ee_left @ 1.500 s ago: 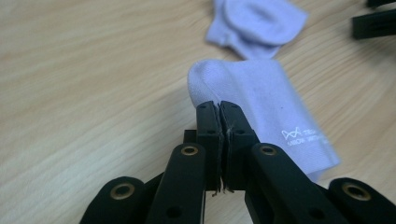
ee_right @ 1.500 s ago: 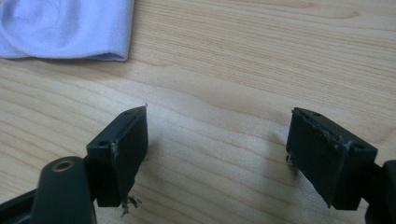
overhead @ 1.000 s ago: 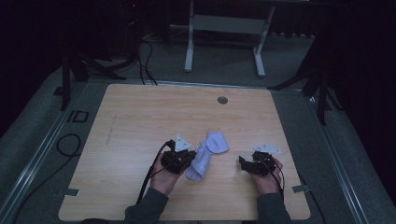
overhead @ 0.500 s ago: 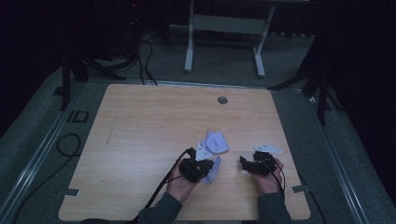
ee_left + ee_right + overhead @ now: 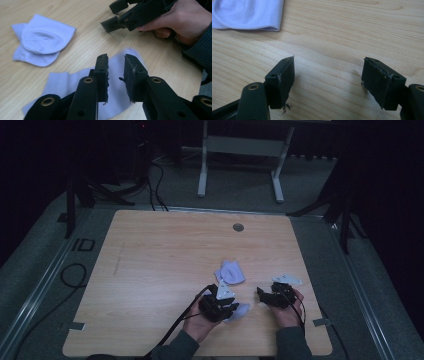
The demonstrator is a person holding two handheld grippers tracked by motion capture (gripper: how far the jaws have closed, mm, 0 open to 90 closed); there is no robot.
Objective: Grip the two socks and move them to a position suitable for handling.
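Pale lilac, the flat sock [image 5: 75,82] lies on the wooden bench [image 5: 150,255] beneath the left gripper [image 5: 116,75], whose fingers have just been opening and now stand slightly apart above the cloth, seemingly after letting go, while the right gripper [image 5: 328,82] hovers with fingers spread wide, empty, near the folded sock [image 5: 40,42].
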